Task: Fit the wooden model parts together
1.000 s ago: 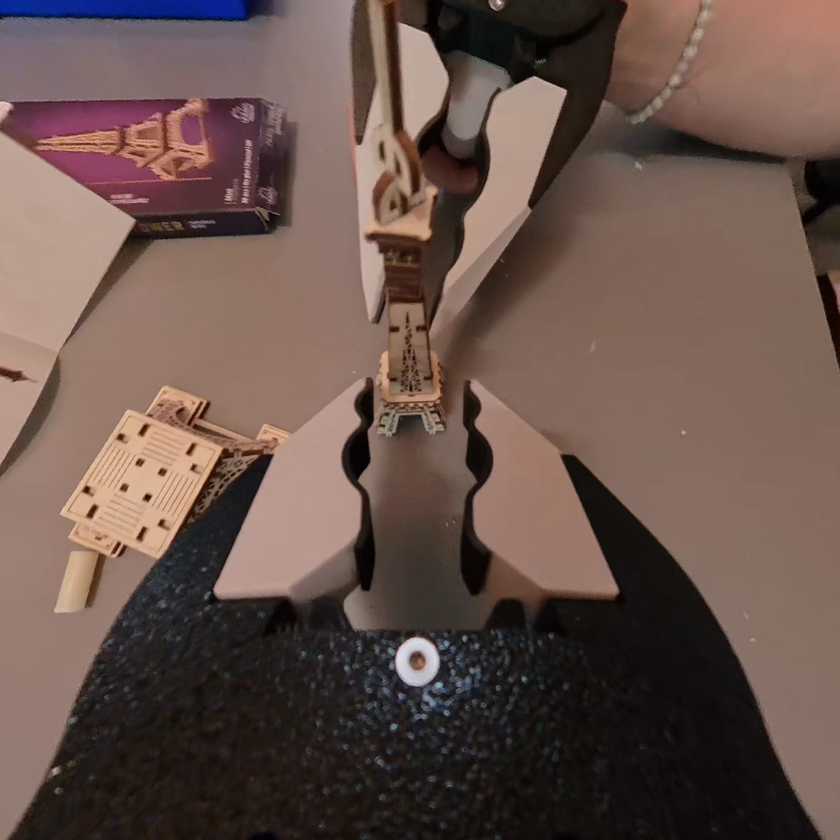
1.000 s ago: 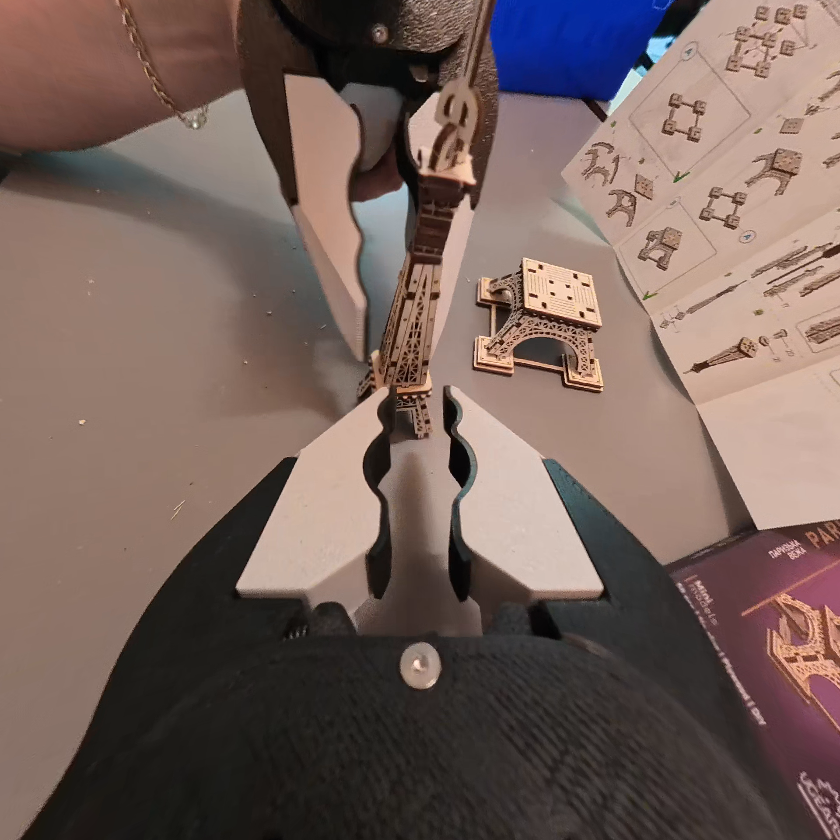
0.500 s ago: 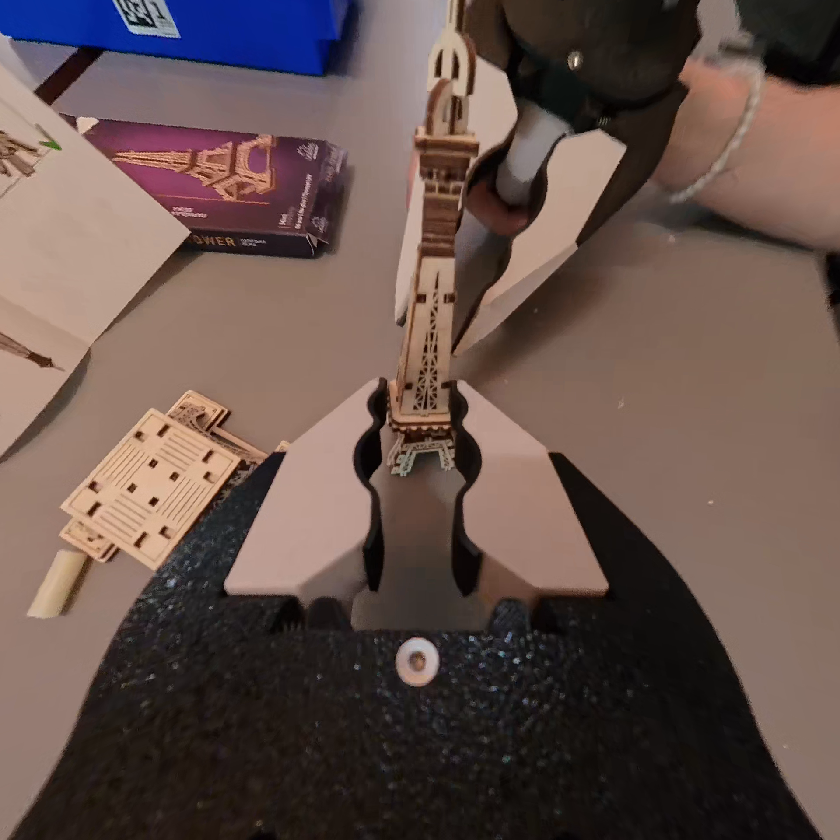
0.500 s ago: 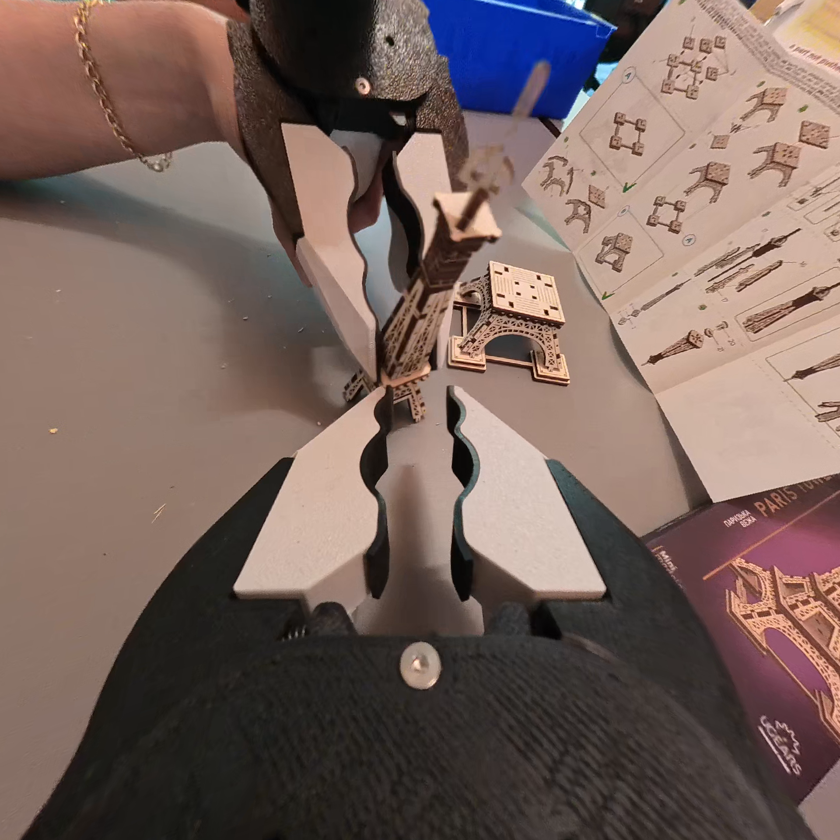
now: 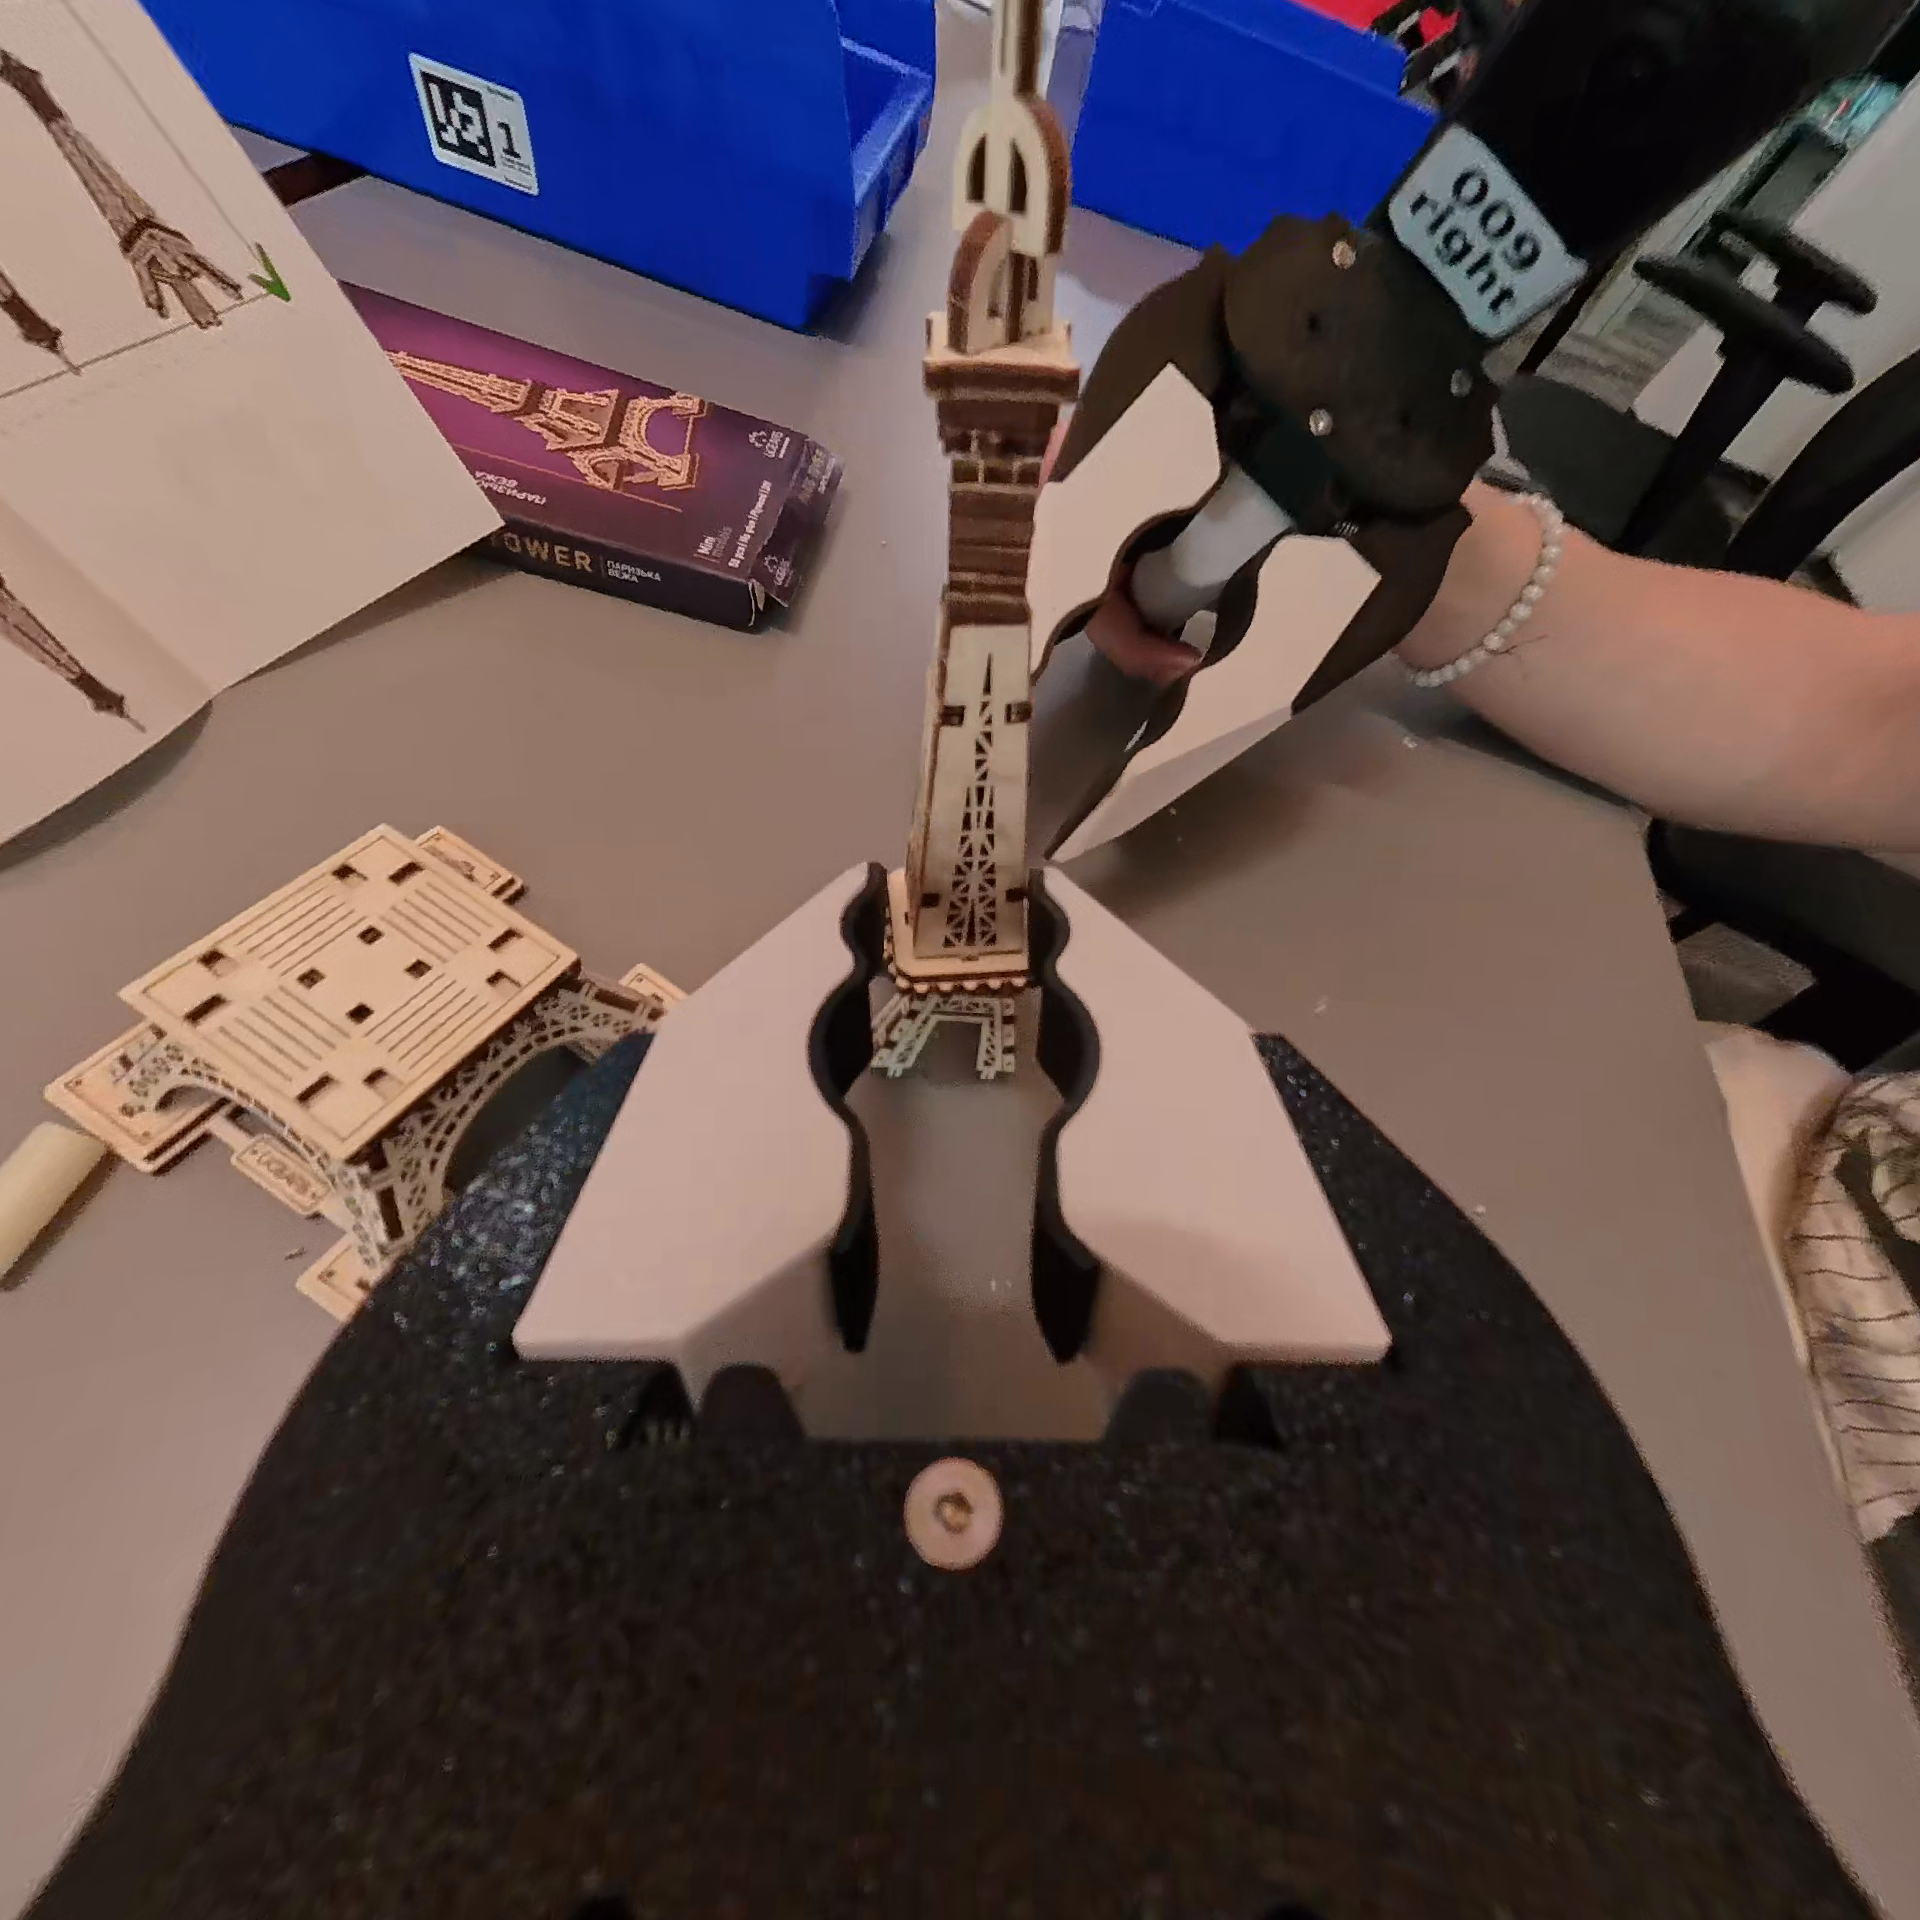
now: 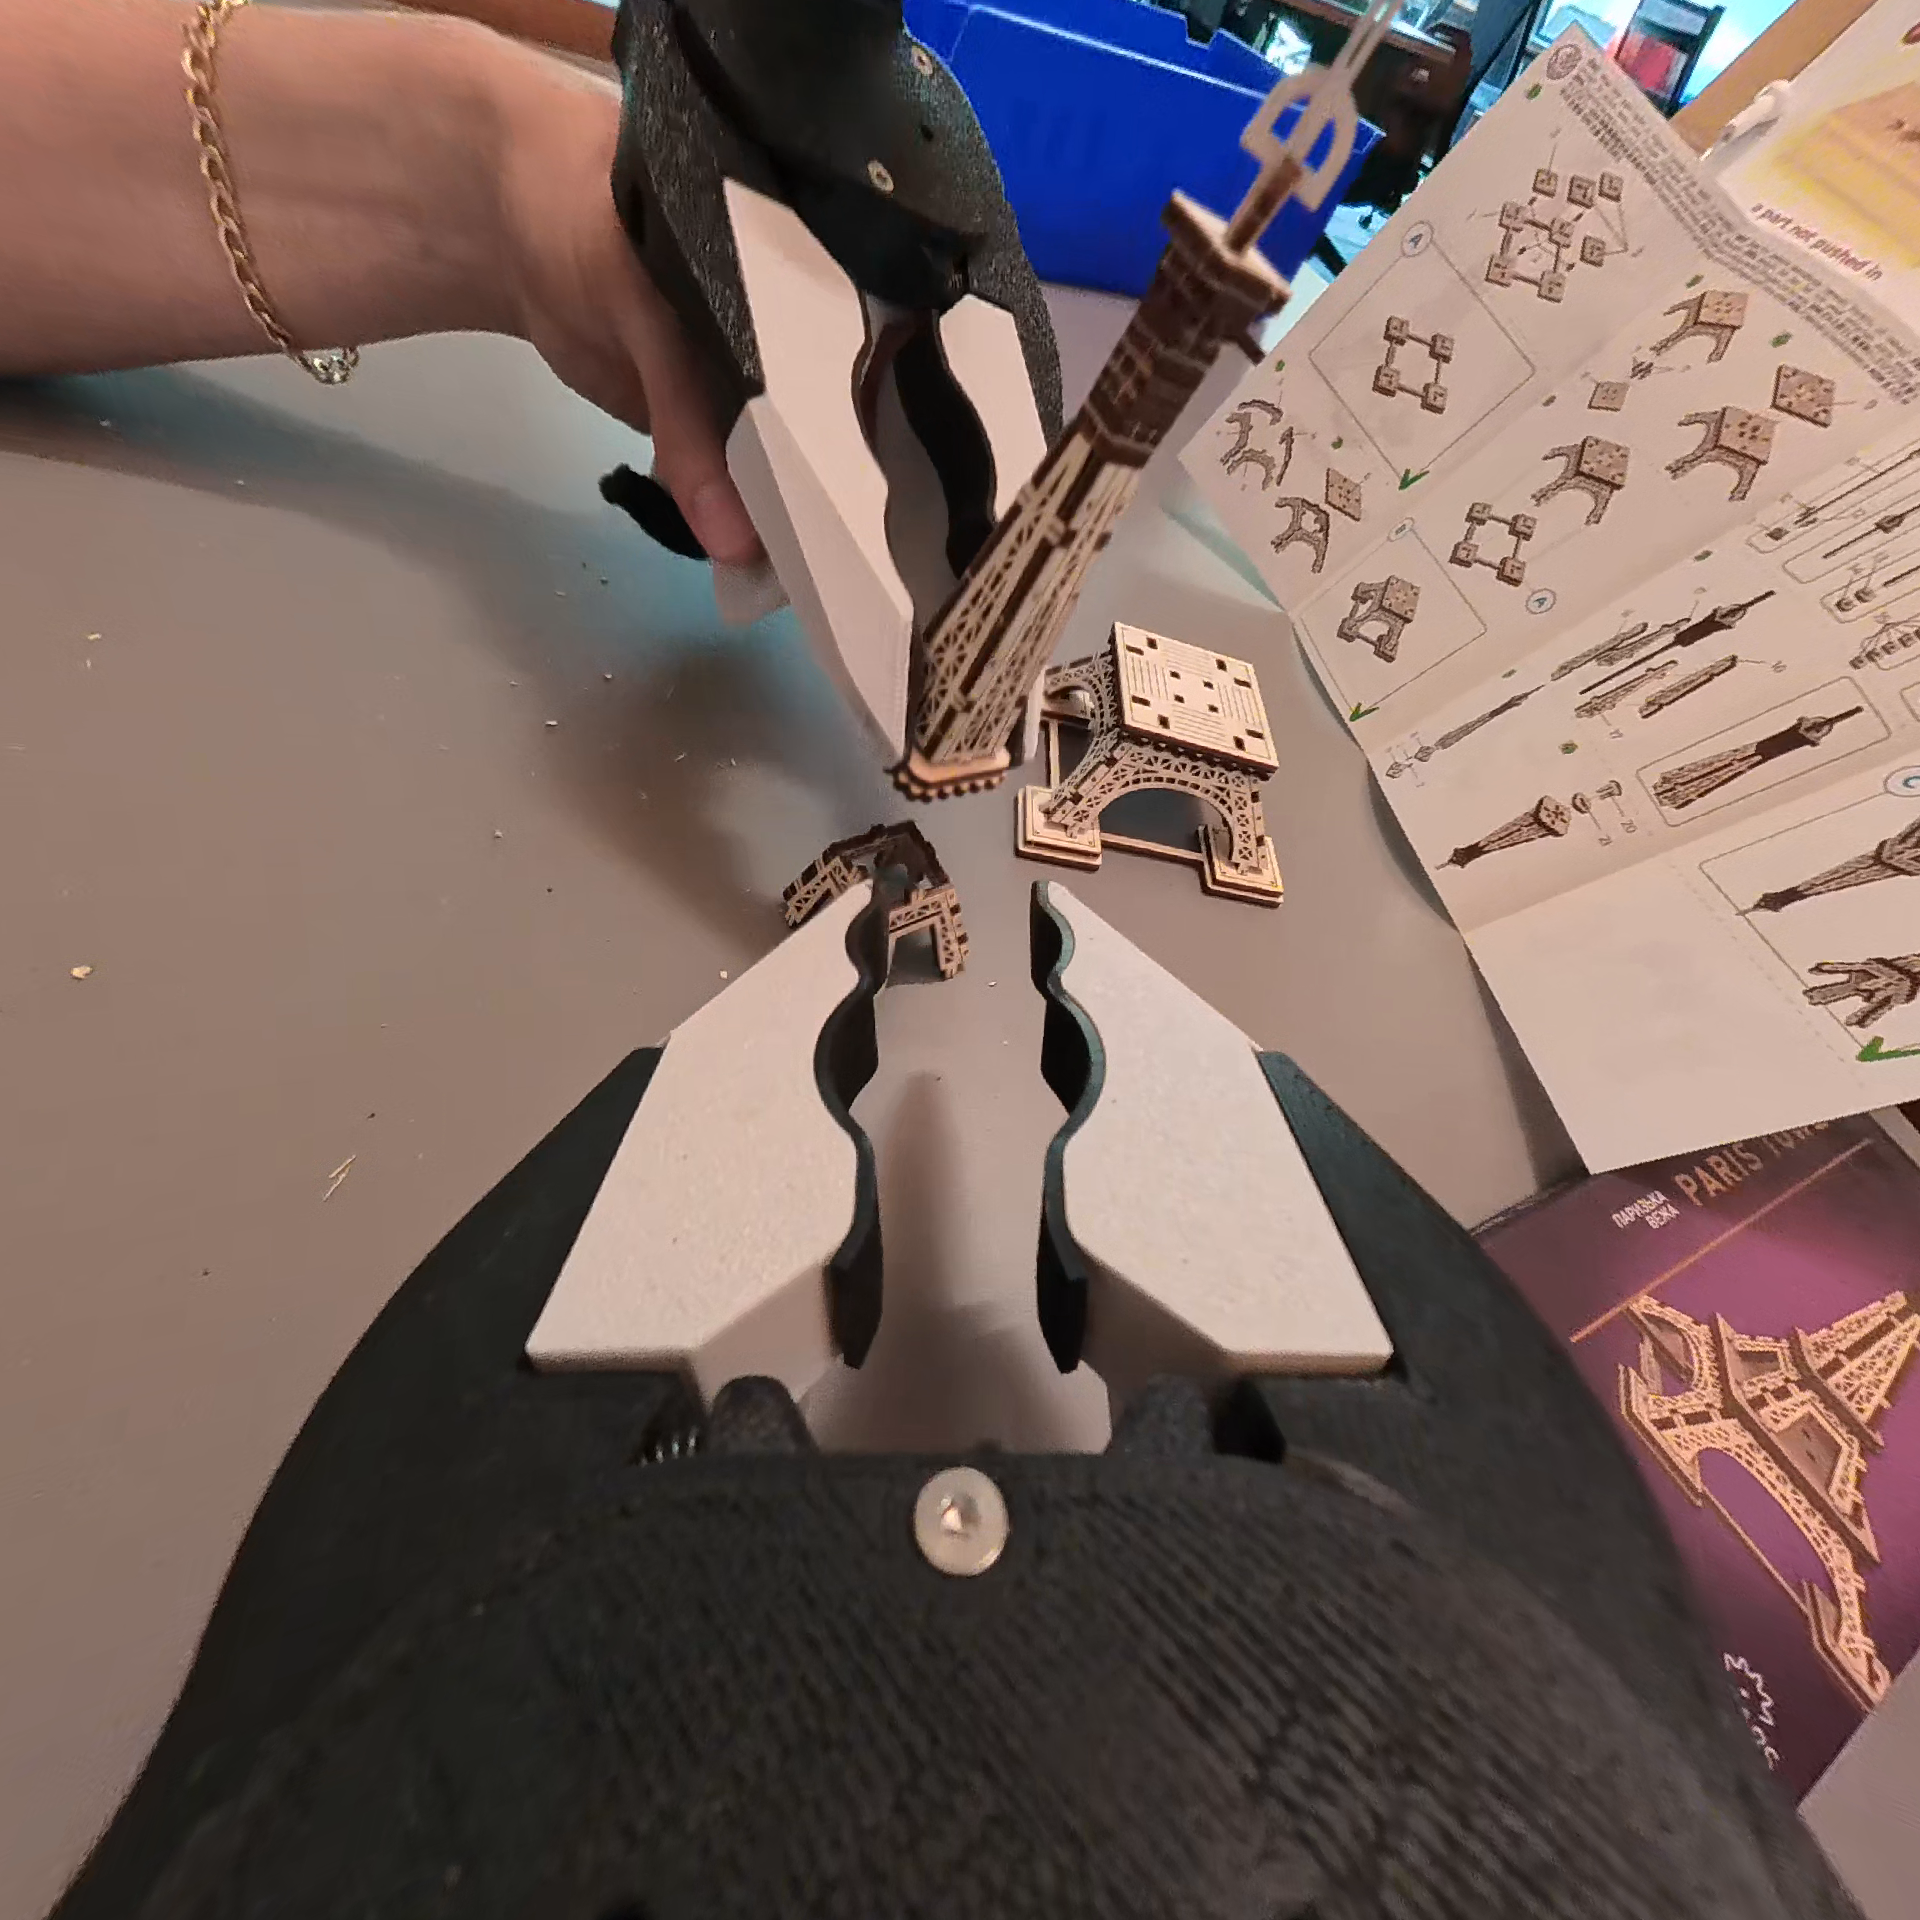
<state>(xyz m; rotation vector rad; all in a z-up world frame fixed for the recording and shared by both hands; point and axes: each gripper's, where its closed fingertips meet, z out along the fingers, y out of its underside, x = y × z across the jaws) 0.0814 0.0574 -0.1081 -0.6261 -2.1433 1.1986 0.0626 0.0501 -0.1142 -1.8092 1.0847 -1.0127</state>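
My left gripper point(image 5: 956, 894) is shut on the lower end of the wooden tower spire point(image 5: 977, 644). In the right wrist view the left gripper point(image 6: 956, 665) holds the spire point(image 6: 1081, 468) tilted and a little above the table. A small arched section point(image 6: 883, 904) stands on the grey table just below the spire's foot; it also shows in the left wrist view point(image 5: 940, 1029). The large arched base point(image 6: 1164, 769) stands beside it, at the left in the left wrist view point(image 5: 343, 997). My right gripper point(image 6: 951, 914) is open and empty, its left fingertip next to the small section; it shows behind the spire in the left wrist view point(image 5: 1060, 769).
A folded instruction sheet point(image 6: 1610, 520) and a purple model box point(image 6: 1714, 1403) lie right of the right gripper. Blue bins point(image 5: 623, 125) stand at the back. A small cream peg point(image 5: 42, 1184) lies by the large base. The table's edge point(image 5: 1662, 935) runs at the right. My left and right fingertips are right by each other. The small cream peg point(image 5: 42, 1184) lies around 15 cm away from my left fingertips.
My left gripper closed on the spire's lower end, lifted it off the small arched section and tilted it. The right gripper drew back from the spire.
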